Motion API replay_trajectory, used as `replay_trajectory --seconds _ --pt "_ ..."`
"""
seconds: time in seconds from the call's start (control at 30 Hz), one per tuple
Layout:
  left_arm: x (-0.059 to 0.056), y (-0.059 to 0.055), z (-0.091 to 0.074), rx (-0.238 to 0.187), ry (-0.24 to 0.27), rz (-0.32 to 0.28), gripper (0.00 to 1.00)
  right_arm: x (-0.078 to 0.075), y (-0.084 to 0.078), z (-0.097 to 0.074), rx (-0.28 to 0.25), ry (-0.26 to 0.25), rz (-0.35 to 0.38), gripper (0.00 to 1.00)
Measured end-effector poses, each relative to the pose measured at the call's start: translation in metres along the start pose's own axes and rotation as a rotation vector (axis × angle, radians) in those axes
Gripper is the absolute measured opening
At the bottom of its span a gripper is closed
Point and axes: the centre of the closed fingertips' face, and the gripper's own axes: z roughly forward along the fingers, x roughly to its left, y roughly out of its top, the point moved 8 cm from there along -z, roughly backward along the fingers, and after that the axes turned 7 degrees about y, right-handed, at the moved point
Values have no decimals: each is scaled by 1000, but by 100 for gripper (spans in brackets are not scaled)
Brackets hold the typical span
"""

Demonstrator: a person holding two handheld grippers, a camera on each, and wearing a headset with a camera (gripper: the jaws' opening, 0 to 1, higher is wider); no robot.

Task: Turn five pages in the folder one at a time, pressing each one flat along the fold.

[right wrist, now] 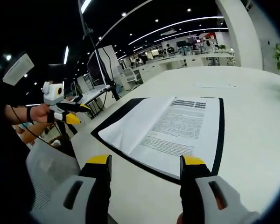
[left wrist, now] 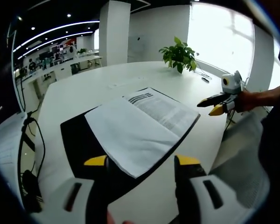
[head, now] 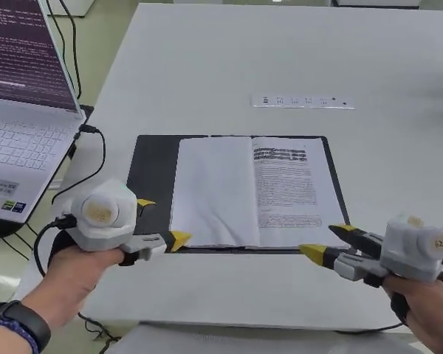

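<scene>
Folder [head: 236,192] lies open on the bench [head: 280,59], fold [head: 252,193] running away from the person — its printed right page [head: 292,188] nearest the right tongs [head: 325,241], seemingly just short of its corner; these and the left tongs [head: 163,220] gape empty.

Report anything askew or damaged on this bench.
The blank white left page in the open black folder looks faintly rippled low down near the fold, not pressed flat. Nothing else stands out.
</scene>
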Motion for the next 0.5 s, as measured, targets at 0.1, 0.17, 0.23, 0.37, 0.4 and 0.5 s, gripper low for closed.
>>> replay_trajectory --seconds 0.1,0.17,0.23,0.37,0.4,0.5 --pt "-1 -4 -3 2 7 11 58 0 -2 -8 1 -21 -7 60" --pt "1 -9 -4 8 7 12 60 1 -3 -13 10 -35 -20 61" --pt "1 -12 -7 -1 9 -24 62 1 -4 -16 25 -39 -37 62" --pt "-1 -13 -10 -8 16 -24 67 2 -5 -20 35 -47 -57 66" --pt "-2 -13 -10 -9 15 -24 68 2 -4 -21 31 -48 -57 66" --pt "-3 -12 -10 -16 18 -25 70 1 -3 -22 23 -51 -57 67"
